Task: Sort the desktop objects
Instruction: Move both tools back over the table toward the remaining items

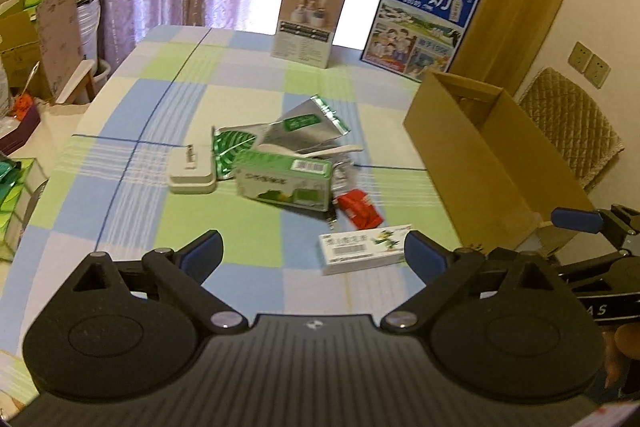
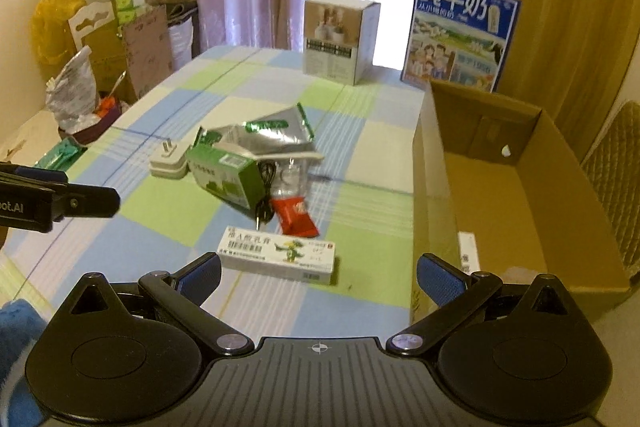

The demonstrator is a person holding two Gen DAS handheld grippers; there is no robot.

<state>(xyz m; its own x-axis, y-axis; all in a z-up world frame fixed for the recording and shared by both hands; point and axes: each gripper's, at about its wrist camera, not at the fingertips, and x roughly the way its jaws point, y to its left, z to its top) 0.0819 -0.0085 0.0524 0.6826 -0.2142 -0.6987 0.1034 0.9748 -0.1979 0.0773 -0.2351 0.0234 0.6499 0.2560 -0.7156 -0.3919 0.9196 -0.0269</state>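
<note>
Hovering wide open and empty, both the left claw (image 1: 314, 251) and right claw (image 2: 319, 273) are judged between picks; the flat white cardboard medicine carton (image 2: 280, 254) on the checked-cloth counter (image 2: 168, 211) should be gripped next for the open brown cardboard box (image 2: 532, 203).

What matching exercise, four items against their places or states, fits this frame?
Items:
1. white medicine box
2. red packet
3. cardboard box
4. white charger

Places or states:
A. open-topped, at the table's right edge
B. left end of the pile, prongs up
C. nearest both grippers, lying flat
D. between the green box and the white medicine box

Pairs: 1-C, 2-D, 3-A, 4-B
</note>
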